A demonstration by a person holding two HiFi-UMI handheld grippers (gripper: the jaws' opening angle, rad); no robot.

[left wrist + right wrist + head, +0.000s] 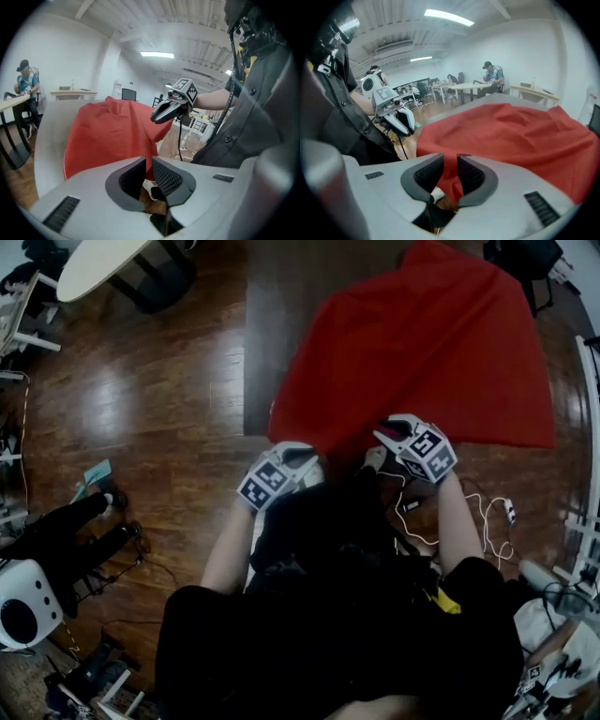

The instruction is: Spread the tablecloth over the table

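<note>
Near edge first: left gripper [149,165] at a narrow slit, red hem threaded through, barely pinched if at all. Right gripper [450,161] stands wider, cloth hanging loose between. Beyond, the tablecloth [431,352] lies skewed, the table [281,334] bare at left. Pull now and that hem likely slips free.

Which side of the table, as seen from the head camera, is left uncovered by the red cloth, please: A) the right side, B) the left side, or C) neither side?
B: the dark tabletop shows bare to the left of the red cloth, and none shows on the cloth's right.
</note>
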